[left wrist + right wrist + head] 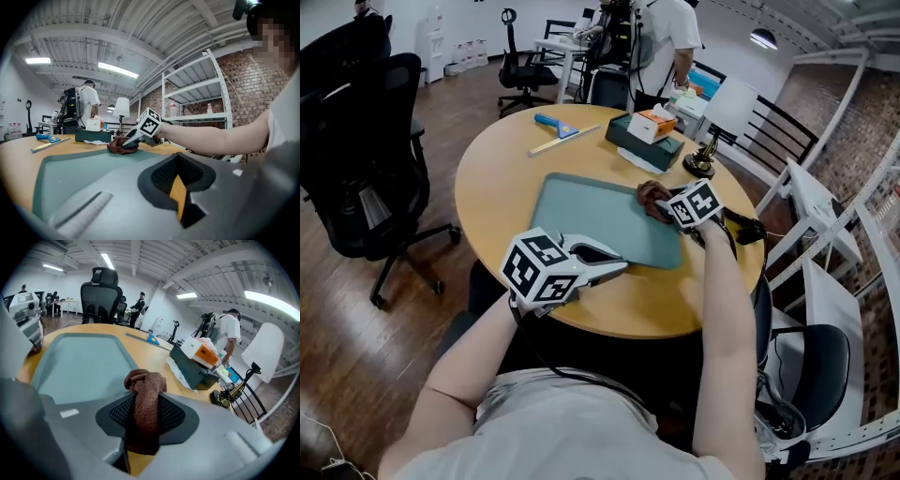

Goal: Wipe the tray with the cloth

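A grey-green tray lies on the round wooden table. My right gripper is shut on a bunched brown cloth at the tray's right edge. In the right gripper view the cloth fills the gap between the jaws and hangs over the tray. My left gripper rests at the tray's near edge with its jaws together and nothing visible between them. The left gripper view looks across the tray to the cloth and the right gripper.
Behind the tray stand a dark box with an orange-and-white carton, a blue tool, a ruler and a desk lamp. Office chairs stand left, white shelving right. A person stands behind.
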